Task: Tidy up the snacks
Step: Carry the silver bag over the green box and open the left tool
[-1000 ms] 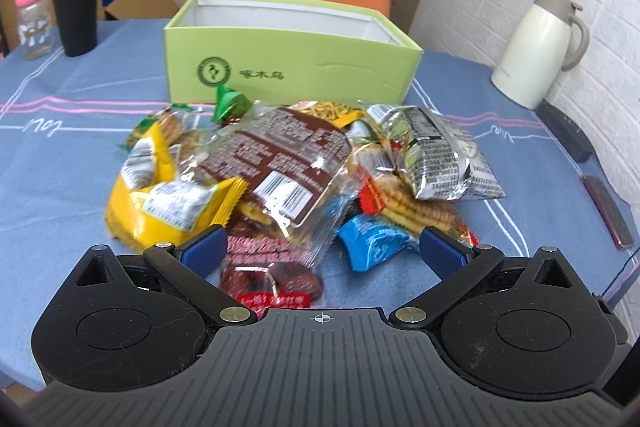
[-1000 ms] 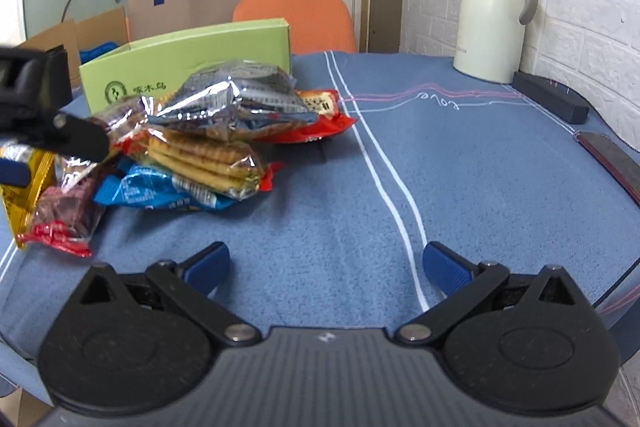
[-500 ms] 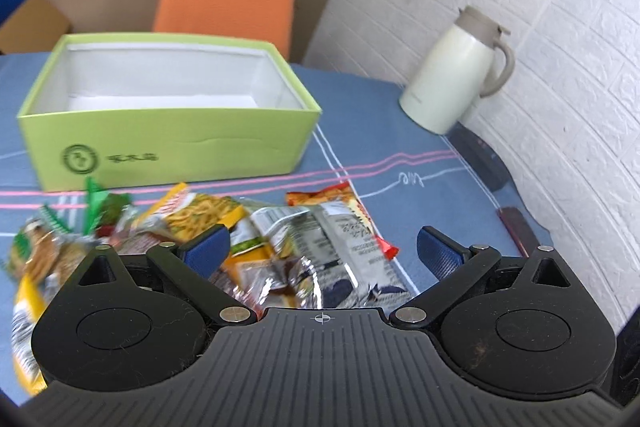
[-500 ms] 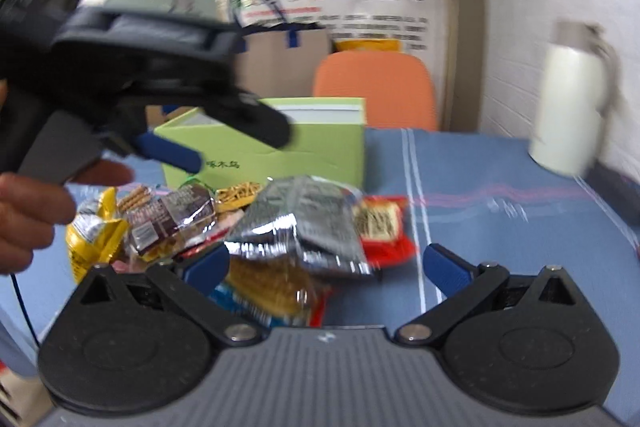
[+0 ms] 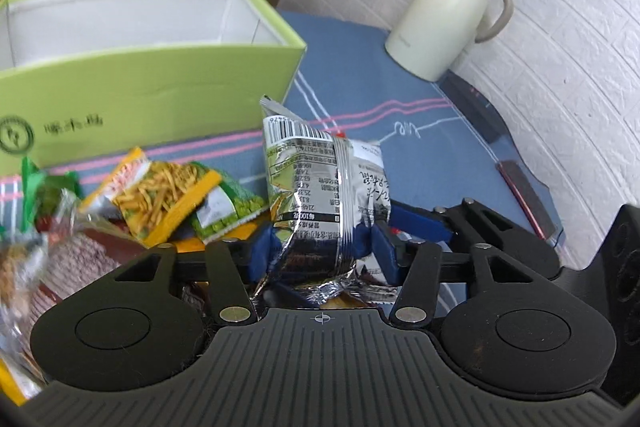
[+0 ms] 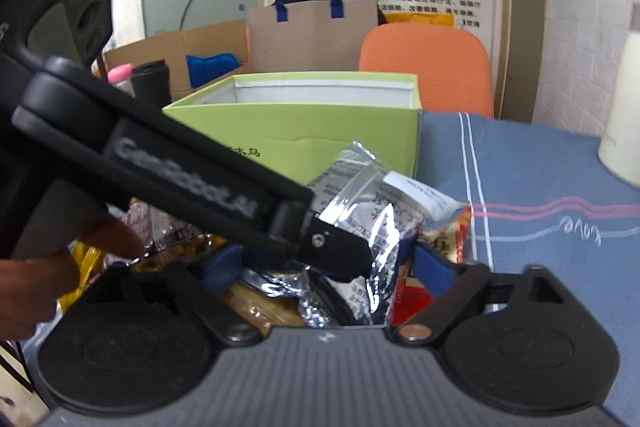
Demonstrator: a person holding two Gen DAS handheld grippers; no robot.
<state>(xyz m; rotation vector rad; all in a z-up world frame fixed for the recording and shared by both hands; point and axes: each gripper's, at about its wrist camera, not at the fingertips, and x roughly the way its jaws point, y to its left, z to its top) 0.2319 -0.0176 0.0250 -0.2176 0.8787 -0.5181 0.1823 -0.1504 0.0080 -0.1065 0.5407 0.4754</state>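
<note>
A blue-clothed desk (image 5: 360, 59) carries an open green box (image 5: 152, 83) with a snack heap (image 5: 168, 199) just in front of it. The left tongs (image 5: 322, 253) are closing, pads pressing a silver packet (image 5: 316, 187) (tilted upright above the heap). The right tongs (image 6: 328, 265) are also closing, wider, around the same packet and the left tongs' tip, their pads apart from it.

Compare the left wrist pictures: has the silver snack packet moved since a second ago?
Yes. The silver snack packet lay flat in the pile; now it stands up between the closing left gripper pads, its top edge reaching against the green box.
</note>
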